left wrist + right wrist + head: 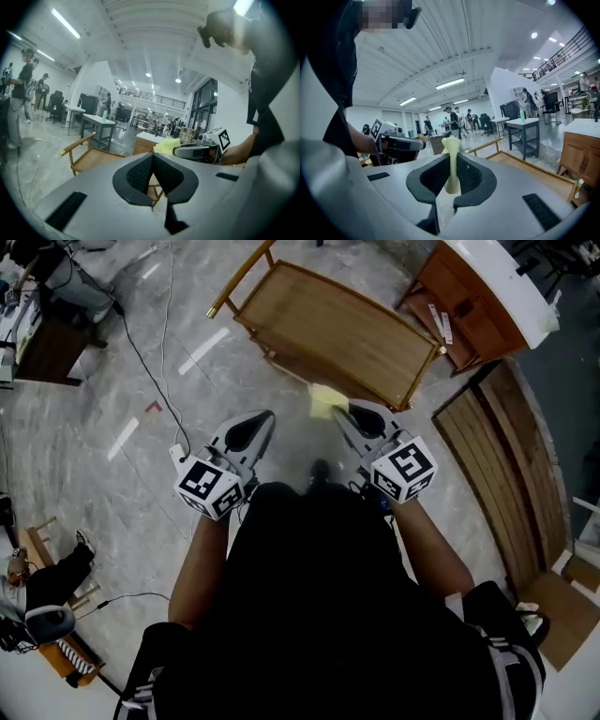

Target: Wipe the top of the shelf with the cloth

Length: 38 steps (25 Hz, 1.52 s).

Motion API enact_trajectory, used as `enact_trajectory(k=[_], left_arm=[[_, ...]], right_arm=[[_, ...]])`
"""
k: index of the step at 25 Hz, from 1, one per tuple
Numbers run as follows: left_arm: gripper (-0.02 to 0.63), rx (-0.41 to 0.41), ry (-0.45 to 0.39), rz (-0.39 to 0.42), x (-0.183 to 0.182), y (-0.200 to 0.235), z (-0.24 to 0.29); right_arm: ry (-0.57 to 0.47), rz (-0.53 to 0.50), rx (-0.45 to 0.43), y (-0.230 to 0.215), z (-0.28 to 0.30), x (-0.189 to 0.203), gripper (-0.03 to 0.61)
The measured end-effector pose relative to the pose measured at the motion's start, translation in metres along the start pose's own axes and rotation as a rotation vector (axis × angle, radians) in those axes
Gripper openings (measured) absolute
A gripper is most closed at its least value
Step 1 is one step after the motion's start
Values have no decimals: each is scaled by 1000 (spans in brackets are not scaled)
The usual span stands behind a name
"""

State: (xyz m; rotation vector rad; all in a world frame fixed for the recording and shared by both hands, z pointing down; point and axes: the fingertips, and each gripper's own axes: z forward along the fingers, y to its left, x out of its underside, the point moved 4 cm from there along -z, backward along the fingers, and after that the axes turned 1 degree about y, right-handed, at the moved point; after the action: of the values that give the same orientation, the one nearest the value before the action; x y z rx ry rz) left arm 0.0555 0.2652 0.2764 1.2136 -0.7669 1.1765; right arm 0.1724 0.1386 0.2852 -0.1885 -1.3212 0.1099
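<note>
The cloth [325, 400], a small pale yellow piece, is pinched in the right gripper [343, 414] and sticks out past its tips. In the right gripper view the cloth [451, 158] stands as a thin upright strip squeezed between the two dark pads, flaring a little above them. The cloth is in the air, not lying on anything.

The shelf [330, 328], a low wooden piece with a bare plank top, stands on the floor ahead of both grippers. Its near edge lies just beyond the cloth in the head view, and in the right gripper view the wooden top [536, 171] runs off ahead and to the right of the jaws.

The left gripper [262, 422] is held beside the right one, to its left, at much the same height. Its jaws are pressed together at the tips with nothing between them, as the left gripper view [153, 165] shows. From there the cloth [166, 146] appears ahead and to the right, at the end of the other gripper, with the shelf [91, 158] ahead and to the left.

A wooden cabinet [473, 307] with a white top stands beyond the right gripper, further right.
</note>
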Motion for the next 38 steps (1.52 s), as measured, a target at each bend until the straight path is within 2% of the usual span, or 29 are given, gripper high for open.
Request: enact_trajectory(k=[7,11,18,24,32,38], left_arm=[[9,0,11,28,-24,32,42],[9,-4,12,34,-33,58,56],[9,3,-4,33,-49,133,75],[9,59,22,22,-73,203,102],[9,174,115,43,-103,293,155],[9,262,264,55,-98,346,203]], right_arm=[[-23,12,-12,-40,30,-14,41],[-26,17,12,-57,46,-19,41],[-6,32,65,-91,99,-25,41],[19,47,105,-121,167,-46,41],[30,115,209,-175,267,-71,41],[54,236,304,-215,327,-57,41]])
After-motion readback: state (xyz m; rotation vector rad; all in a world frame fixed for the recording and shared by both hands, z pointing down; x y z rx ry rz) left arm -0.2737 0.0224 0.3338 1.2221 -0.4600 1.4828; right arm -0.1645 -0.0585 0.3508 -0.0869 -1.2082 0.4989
